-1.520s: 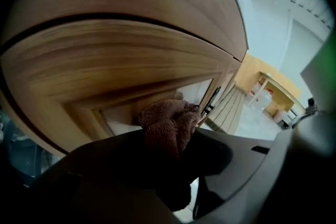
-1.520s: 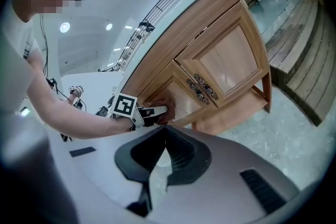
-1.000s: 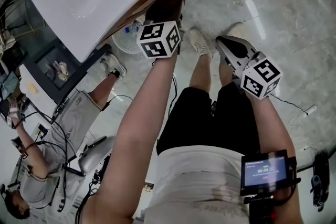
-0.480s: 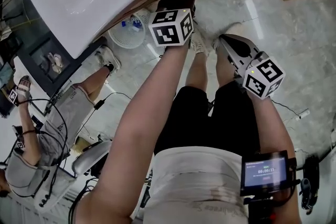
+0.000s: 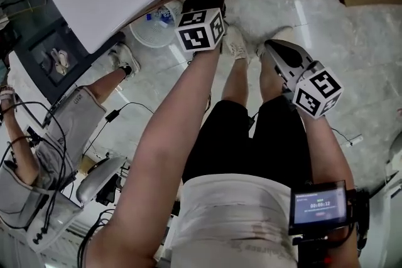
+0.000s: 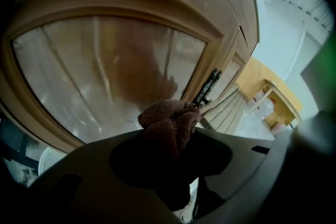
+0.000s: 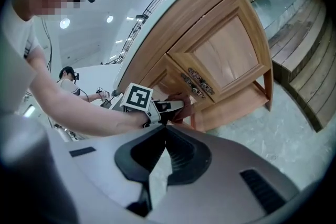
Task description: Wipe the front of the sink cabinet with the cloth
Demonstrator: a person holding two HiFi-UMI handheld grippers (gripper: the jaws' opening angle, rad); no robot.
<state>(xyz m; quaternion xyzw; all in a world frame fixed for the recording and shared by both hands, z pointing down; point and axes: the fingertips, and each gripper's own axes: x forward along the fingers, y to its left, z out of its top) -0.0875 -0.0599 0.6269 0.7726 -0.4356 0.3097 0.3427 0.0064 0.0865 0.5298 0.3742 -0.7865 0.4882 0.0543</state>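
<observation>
Left tongs (image 6: 171,136) grip a bunched brown terry cloth (image 6: 169,118) at the wooden sink cabinet's door (image 6: 100,76); right tongs (image 7: 164,131) are closed, empty. Wiping is in hand; the next stroke needs steady pressure.

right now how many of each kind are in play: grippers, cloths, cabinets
Two-jaw grippers with marker cubes: 2, the left gripper and the right gripper
Brown terry cloth: 1, clamped in the left gripper
Wooden sink cabinet: 1
Total: 4

The cloth (image 6: 169,122) is nubbly terry, the cabinet door (image 6: 105,76) glossy varnished wood.
</observation>
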